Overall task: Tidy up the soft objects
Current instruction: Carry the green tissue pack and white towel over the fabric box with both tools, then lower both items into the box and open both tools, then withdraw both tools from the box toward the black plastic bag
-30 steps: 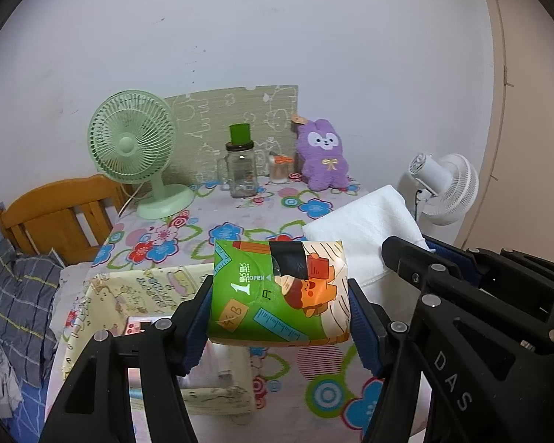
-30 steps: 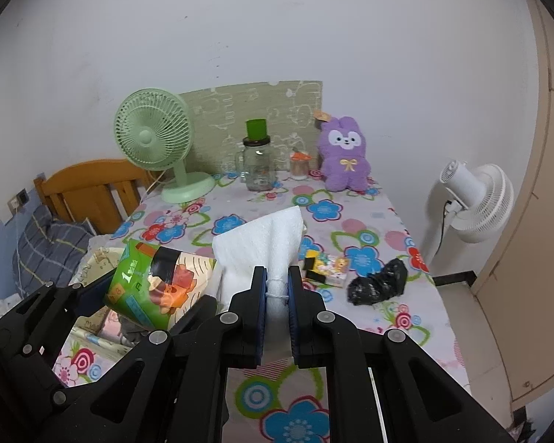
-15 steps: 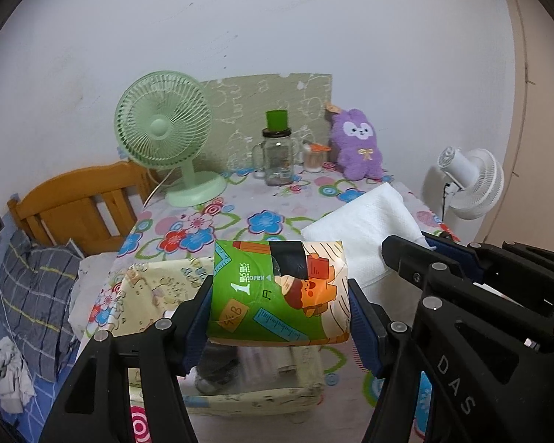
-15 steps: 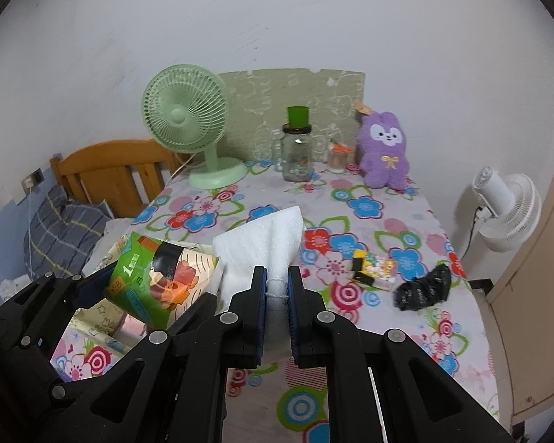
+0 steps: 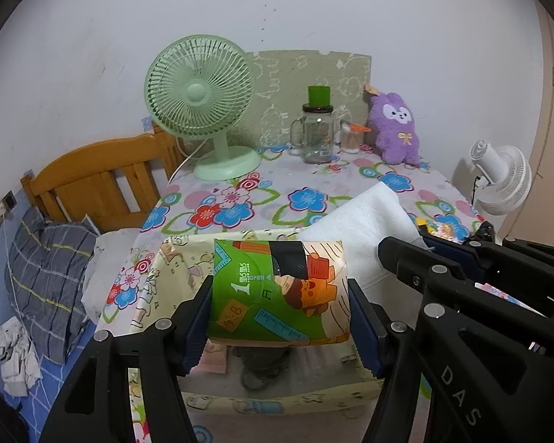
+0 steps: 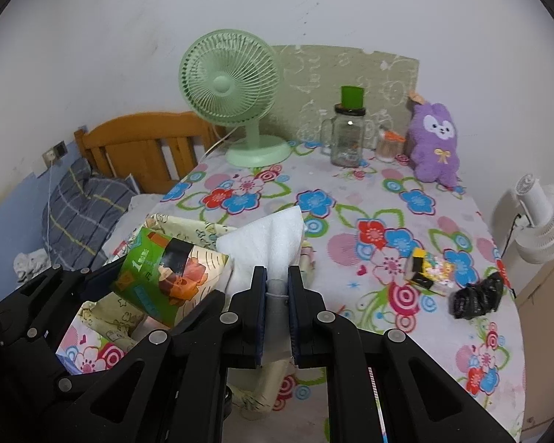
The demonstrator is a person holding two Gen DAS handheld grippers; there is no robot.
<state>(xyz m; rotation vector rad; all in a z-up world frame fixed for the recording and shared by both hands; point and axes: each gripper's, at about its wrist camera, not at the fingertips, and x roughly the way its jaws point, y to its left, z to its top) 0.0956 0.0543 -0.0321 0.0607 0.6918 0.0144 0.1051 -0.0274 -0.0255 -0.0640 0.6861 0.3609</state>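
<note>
Holding both loads over the counter (image 6: pixel 443 336) with its flower-print cloth, I can see the cream cartoon-print fabric storage box (image 5: pixel 173 277) sitting just below and beyond my left gripper (image 5: pixel 279 317). Its jaws stand roughly half open, clamped on the two ends of the green cartoon-printed soft tissue pack (image 5: pixel 277 291), which fills the gap between them and hangs above the box's open mouth. My right gripper (image 6: pixel 277 295) has its jaws squeezed almost fully together on a pinch of the white folded foam sheet (image 6: pixel 266 240), which fans out ahead of them and leans against the pack.

My worry: the two grippers sit close together, so lowering one could knock the other's load. The pack is slick and squashy; I judge it could slide free and land on the box rim. The foam is held only by a corner, so it may catch on the box wall.
</note>
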